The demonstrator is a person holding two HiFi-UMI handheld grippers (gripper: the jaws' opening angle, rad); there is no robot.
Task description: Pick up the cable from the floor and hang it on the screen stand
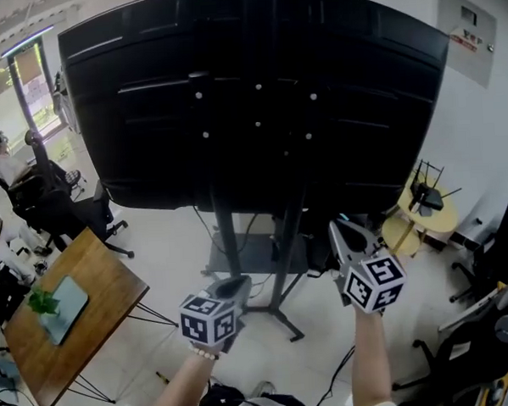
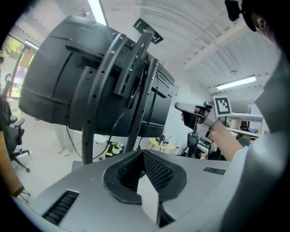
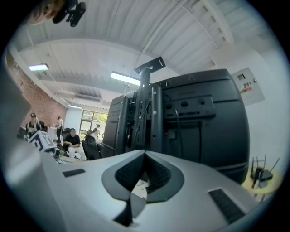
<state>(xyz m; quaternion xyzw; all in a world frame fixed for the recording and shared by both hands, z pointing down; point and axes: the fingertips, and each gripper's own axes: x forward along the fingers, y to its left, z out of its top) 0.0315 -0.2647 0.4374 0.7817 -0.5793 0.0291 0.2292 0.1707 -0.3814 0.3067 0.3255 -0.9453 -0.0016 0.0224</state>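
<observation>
In the head view, the grey left gripper [image 1: 236,284] is held clenched on nothing before the black metal screen stand [image 1: 282,264], and the grey right gripper [image 1: 337,229] likewise. What seems to be the thin dark cable [image 1: 337,368] is seen on the pale floor [image 1: 171,245] by the right forearm. The pick-up is judged not yet begun, so a gripper must be lowered, opened and closed on the cable.

Legible text: none.
Grey wall panel [image 1: 468,32], upper right of the head view: red-and-white sticker, print too small to read.
Cubes on left tool [image 1: 239,283] and right tool [image 1: 335,227]: black-and-white square markers only, no lettering or numbers.
</observation>
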